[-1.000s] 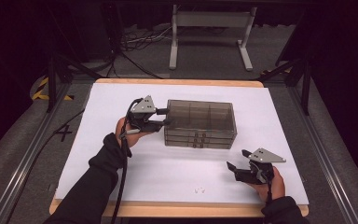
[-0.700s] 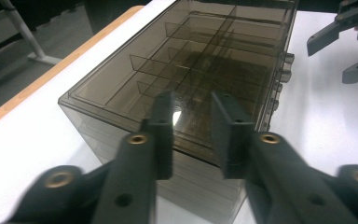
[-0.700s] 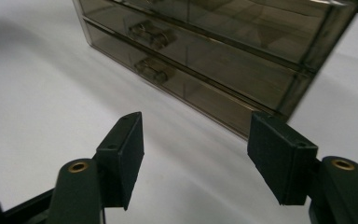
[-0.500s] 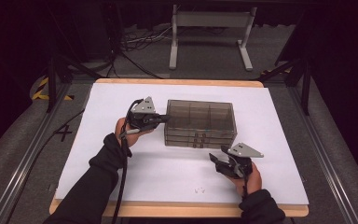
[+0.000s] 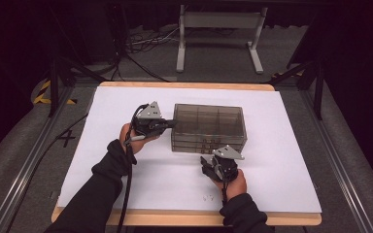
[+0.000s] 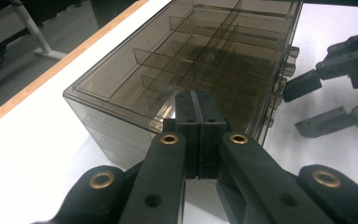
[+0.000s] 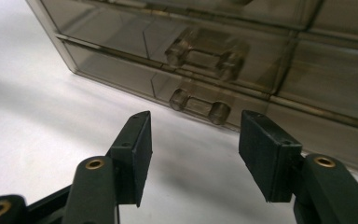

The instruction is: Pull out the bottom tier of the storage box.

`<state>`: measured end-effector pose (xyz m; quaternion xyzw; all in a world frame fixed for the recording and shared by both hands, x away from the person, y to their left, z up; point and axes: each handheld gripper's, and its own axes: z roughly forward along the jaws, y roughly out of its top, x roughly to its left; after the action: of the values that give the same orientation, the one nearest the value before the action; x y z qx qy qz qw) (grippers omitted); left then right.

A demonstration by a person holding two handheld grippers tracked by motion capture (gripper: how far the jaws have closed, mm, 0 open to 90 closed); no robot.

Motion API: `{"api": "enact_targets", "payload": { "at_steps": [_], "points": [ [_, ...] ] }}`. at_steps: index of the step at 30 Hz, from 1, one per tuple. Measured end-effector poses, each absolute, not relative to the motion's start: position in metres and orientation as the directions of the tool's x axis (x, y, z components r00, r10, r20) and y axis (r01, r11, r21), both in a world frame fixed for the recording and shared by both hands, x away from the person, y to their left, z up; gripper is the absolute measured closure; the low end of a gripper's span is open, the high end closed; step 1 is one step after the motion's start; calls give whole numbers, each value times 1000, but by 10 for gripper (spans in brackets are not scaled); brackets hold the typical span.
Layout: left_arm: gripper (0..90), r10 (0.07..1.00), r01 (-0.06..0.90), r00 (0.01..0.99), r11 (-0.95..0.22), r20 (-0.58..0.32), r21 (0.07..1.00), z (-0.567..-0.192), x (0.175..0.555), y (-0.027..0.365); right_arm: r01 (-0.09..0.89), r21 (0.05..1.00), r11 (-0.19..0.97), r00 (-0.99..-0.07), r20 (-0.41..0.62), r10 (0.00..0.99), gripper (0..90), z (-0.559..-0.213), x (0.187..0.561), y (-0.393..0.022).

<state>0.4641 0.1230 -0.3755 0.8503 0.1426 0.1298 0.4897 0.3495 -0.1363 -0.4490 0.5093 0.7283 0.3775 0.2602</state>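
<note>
Drawer box [image 5: 209, 127]: a smoky see-through plastic box with inner dividers, on the white table [image 5: 126, 102], just ahead of both tools.
Left gripper [image 5: 167, 124]: jaws pressed together with nothing between them, tips resting against the box's top edge at its left end, as if to steady it.
Right gripper [image 5: 209, 162]: jaws apart and just been closing, nothing between them yet; the bottom drawer handle [image 7: 199, 106] lies just ahead of the gap, apart from both pads.
Handling: likely light, stiff and slippery; thin walls may crack under a hard squeeze, and the whole box may slide when a drawer is pulled.
Where to grip: the small bar handle, pads on either side of it.
</note>
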Motion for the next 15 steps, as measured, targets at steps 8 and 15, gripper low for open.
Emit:
{"api": "enact_targets", "payload": {
  "at_steps": [8, 15],
  "points": [
    [900, 370, 117, 926, -472, 76, 874, -377, 463, 123, 577, 797, 178, -233, -48, 971, 457, -451, 355, -124],
    [900, 379, 108, 921, -478, 94, 872, -377, 459, 123, 608, 782, 137, -167, -43, 985, 479, -452, 358, -111]
  ]
}}
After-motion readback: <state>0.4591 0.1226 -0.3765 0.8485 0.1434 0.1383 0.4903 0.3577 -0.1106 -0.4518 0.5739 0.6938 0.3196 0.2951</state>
